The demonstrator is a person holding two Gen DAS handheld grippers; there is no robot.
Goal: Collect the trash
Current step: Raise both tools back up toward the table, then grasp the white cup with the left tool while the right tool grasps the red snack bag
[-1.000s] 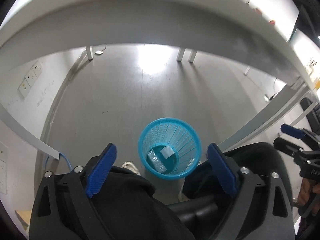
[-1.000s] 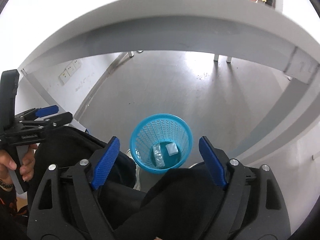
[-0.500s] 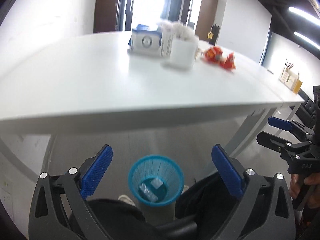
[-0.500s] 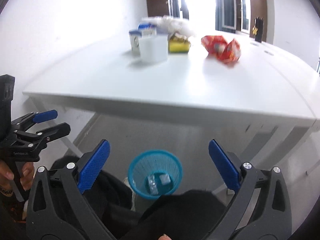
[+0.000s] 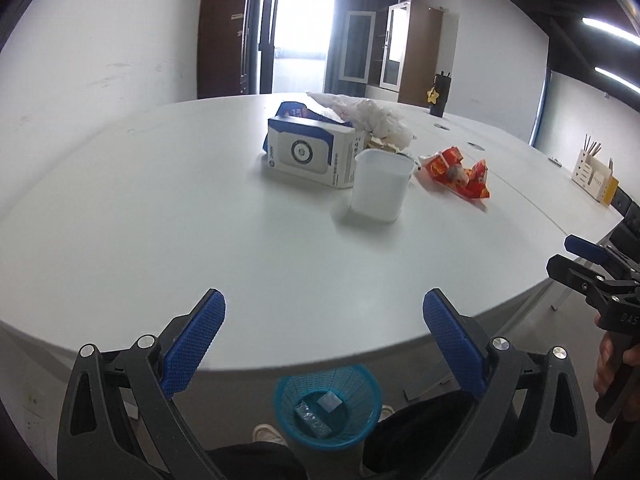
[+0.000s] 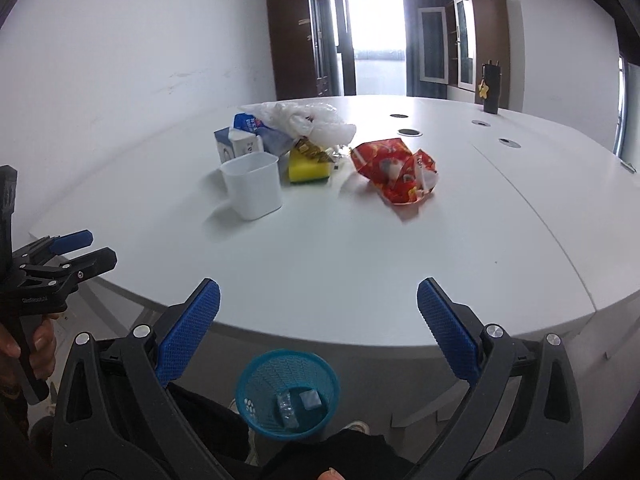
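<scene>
Trash basket point(image 6: 287, 394) holding two scraps point(image 6: 298, 402), white cup point(image 6: 253, 188) empty

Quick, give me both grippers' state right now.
Left gripper: open, holding nothing.
Right gripper: open, holding nothing.

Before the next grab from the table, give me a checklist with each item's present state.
1. Left gripper open and empty: ok.
2. Right gripper open and empty: ok.
3. Blue basket upright on the floor below the table edge, two scraps inside: ok.
4. Red wrapper lying apart from the pile, no object in front of it: ok.
5. White cup upright: ok; contents: cannot tell.
6. Which pile items count as trash: cannot tell.
</scene>
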